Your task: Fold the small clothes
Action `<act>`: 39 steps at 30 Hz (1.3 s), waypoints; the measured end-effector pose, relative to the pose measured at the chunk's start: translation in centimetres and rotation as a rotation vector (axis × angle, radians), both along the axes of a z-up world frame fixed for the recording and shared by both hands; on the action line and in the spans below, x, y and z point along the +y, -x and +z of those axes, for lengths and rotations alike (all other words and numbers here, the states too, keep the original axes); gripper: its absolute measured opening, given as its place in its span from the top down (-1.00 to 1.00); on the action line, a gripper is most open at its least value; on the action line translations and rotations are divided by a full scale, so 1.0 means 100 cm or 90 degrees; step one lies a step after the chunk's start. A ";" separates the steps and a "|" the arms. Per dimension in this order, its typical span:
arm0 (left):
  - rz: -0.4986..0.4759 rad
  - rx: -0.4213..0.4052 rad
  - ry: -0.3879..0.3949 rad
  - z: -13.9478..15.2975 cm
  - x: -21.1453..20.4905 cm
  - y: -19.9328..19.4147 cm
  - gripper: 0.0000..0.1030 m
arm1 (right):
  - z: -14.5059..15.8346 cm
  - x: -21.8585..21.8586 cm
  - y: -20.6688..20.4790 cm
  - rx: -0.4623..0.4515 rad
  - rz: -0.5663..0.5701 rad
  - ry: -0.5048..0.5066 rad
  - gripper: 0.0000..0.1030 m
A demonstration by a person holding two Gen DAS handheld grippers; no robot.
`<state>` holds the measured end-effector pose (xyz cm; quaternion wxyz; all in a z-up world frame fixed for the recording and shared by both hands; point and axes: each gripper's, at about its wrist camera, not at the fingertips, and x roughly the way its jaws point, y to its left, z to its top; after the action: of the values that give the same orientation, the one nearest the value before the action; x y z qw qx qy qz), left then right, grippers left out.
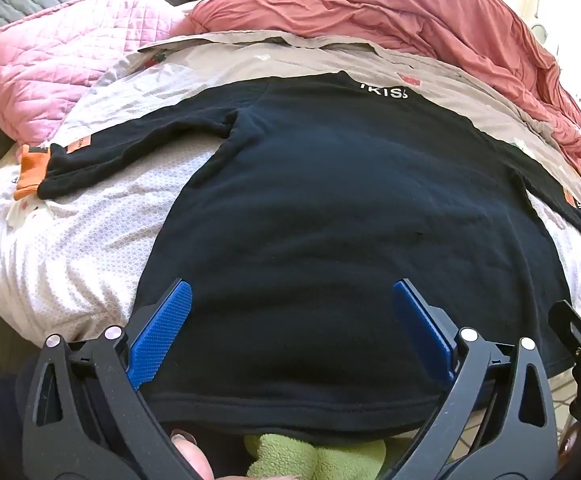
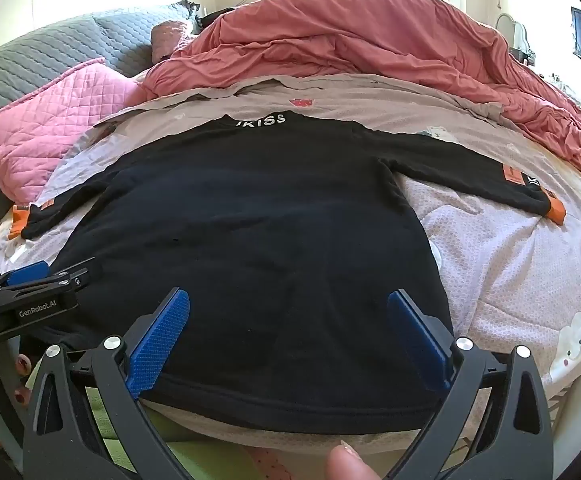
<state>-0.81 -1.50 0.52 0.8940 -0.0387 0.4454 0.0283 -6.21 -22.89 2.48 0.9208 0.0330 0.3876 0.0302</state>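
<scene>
1. Lying flat across the middle of both frames: black sweater [image 1: 330, 200], spread on a pale patterned sheet [image 1: 90, 248], sleeves stretched out to either side, orange cuffs at the sleeve ends, white lettering at the collar near upper centre.
2. Hovering over the hem at bottom centre of the left wrist view: left gripper [image 1: 292, 336], blue pads wide apart, nothing clamped.
3. Poised likewise at bottom centre of the right wrist view: right gripper [image 2: 288, 338], jaws spread wide, gripping nothing.
4. Bunched along the top of the frame: red duvet [image 2: 370, 40].
5. Resting at upper left: pink quilted pillow [image 1: 58, 72].
</scene>
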 end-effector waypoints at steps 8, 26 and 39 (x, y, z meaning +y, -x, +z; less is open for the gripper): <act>0.000 0.000 0.001 0.000 0.000 0.000 -0.82 | 0.000 -0.002 0.001 -0.004 -0.001 -0.001 -0.92; -0.008 0.001 0.005 0.005 -0.006 -0.016 -0.82 | 0.000 -0.013 -0.015 -0.001 -0.012 -0.011 -0.92; -0.016 -0.015 0.008 0.021 -0.016 -0.083 -0.82 | 0.007 -0.046 -0.066 -0.039 -0.054 0.058 -0.92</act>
<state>7.53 -3.14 2.58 0.8991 -0.0389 0.4357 0.0143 0.35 -27.53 3.20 0.9333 0.0065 0.3582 -0.0251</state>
